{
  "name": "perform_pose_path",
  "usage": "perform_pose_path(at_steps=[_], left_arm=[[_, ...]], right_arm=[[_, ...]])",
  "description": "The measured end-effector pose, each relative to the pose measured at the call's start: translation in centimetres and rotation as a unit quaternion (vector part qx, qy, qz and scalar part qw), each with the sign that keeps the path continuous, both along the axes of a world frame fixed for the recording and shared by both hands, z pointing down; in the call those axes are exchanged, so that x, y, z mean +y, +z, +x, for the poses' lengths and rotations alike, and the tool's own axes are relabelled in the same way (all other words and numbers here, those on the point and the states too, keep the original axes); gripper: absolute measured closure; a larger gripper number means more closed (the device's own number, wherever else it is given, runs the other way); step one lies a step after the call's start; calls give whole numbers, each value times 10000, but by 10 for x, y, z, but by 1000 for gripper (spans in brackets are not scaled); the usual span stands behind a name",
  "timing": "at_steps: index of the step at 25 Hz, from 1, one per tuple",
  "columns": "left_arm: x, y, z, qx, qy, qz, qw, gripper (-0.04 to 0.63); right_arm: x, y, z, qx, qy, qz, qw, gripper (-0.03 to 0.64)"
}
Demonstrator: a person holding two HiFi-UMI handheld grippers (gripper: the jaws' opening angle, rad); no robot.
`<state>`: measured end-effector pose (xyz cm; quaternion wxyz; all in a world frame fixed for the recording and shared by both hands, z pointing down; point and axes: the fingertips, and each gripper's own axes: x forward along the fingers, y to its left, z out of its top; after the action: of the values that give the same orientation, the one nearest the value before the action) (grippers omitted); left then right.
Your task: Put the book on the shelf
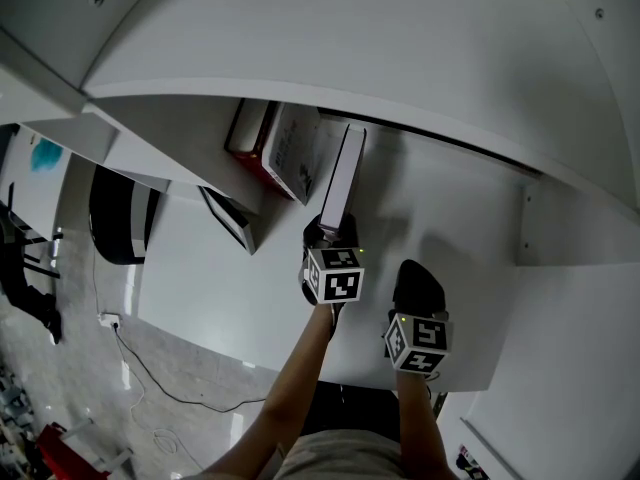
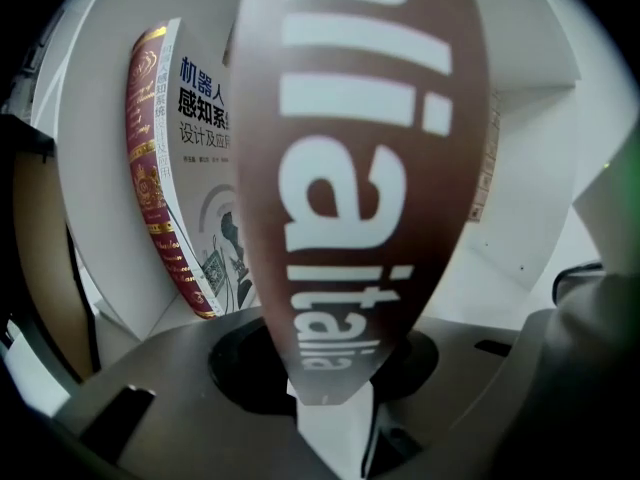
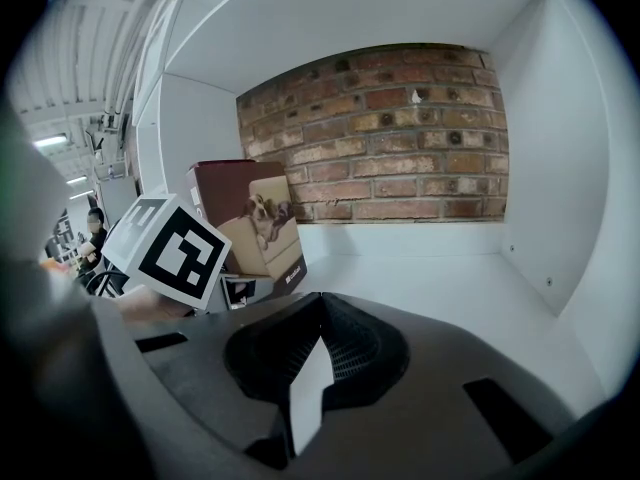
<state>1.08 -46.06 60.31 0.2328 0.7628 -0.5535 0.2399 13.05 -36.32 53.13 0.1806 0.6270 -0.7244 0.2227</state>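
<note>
The left gripper (image 2: 330, 408) has its jaws clamped on the book (image 2: 350, 168), pinching the lower end of its spine. That spine rises straight up from the jaws and fills the middle of the left gripper view. It is dark brown with large white lettering running along it, whose lowest letters read "italia". From the right gripper view the book's (image 3: 255, 218) front cover shows beyond and left of that gripper's jaws: brown above, with a photo of a dog on a tan couch and a dark band along the bottom. The book is held on end and slightly tilted inside the white shelf (image 1: 440, 208) compartment, which has a brick back wall (image 3: 400, 138); whether its lower edge touches the shelf floor cannot be told. Just left of the left jaws, a leaning book (image 2: 175, 168) shows a red spine with gold ornament and a white cover. The right gripper (image 3: 305, 398) sits beside the left one, its jaws closed together on nothing.
</note>
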Motion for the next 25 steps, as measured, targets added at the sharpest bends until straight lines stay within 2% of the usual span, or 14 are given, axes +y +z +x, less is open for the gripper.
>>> perform_pose_path(at_steps=[5, 19, 25], left_arm=[[4, -14, 4, 37, 55, 281, 9996, 431], [35, -20, -5, 138, -5, 308, 9994, 421], [35, -22, -7, 21, -139, 309, 9994, 440]], right_arm=[[3, -2, 0, -7, -5, 25, 10000, 600], [15, -9, -9, -6, -105, 111, 9999, 600], [20, -11, -8, 6, -106, 122, 9999, 600]])
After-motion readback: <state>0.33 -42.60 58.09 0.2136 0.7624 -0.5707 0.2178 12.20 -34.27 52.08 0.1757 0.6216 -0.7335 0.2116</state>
